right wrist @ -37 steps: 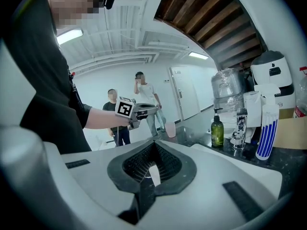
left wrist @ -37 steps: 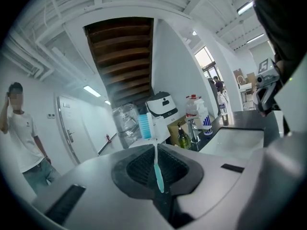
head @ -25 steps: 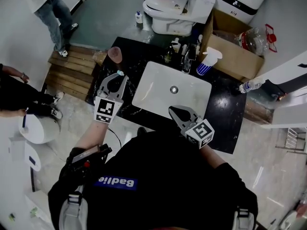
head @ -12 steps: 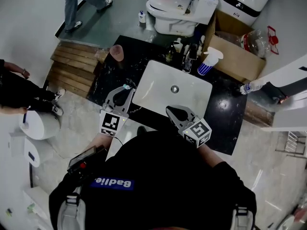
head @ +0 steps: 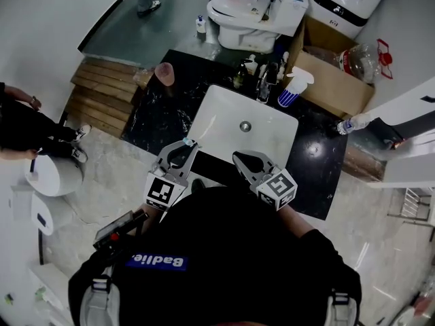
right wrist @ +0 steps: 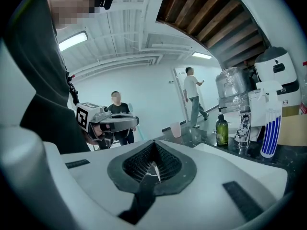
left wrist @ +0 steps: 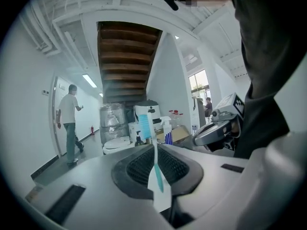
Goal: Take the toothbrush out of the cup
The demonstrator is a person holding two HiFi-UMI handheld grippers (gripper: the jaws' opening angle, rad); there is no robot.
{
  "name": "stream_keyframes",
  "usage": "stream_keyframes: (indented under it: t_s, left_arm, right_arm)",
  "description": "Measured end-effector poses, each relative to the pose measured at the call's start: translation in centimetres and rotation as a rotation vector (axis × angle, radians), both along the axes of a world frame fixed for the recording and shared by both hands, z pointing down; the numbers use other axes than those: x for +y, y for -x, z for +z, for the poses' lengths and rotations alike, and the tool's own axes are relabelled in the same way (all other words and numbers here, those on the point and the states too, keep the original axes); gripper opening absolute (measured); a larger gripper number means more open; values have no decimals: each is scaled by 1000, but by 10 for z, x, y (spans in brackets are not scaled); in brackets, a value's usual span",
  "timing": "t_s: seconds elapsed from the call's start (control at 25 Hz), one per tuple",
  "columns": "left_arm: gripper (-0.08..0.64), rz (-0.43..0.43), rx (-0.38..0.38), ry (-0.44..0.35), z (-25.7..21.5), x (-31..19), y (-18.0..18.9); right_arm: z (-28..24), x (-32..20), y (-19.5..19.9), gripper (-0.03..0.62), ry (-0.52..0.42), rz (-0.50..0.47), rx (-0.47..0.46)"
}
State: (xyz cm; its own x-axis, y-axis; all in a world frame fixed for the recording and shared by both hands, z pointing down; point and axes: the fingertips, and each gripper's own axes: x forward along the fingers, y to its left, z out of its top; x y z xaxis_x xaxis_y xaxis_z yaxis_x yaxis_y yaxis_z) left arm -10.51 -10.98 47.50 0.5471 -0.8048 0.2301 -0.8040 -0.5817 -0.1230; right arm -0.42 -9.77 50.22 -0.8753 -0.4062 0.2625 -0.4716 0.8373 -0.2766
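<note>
Toothbrush [left wrist: 155,169], white plastic with a teal stripe and a blue bristle head, is pinched in your left gripper [left wrist: 154,148]. The jaws are closed on the handle and the bristle end pokes out past the tips. You hold that gripper [head: 182,148] low and close to your body, pointing away from you, over the front left corner of the white rectangular sink basin [head: 221,114]. The toothbrush is out of the pale pink plastic cup [head: 164,74], which stands well apart at the back left of the black marble-look counter [head: 160,121]. Your right gripper [head: 243,158] sits near the left one, over the basin's front edge, with its jaws pressed together on nothing [right wrist: 153,145].

Room, left to right:
- A person [left wrist: 70,121] walks the corridor.
- Brown wooden steps [head: 102,97] sit beside the counter.
- A white toilet [head: 238,9] is behind it.
- A green pump bottle [right wrist: 221,128] and a blue-striped white spray bottle [head: 292,90] stand at the back of the basin.
- A brown cardboard box [head: 333,80] is to their right.
</note>
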Motion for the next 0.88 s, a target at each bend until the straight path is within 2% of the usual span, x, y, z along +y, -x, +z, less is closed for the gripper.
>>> stream_keyframes:
  t_s: [0.44, 0.68, 0.88]
  left_arm:
    - [31, 102, 18, 36, 10, 21, -26]
    - [31, 124, 32, 29, 8, 22, -32]
    - [31, 129, 37, 32, 8, 23, -34]
  right_arm:
    - [0, -2, -4, 12, -8, 9, 7]
    - [-2, -1, -1, 11, -72, -17, -25]
    - [-3, 1, 0, 12, -80, -29, -29]
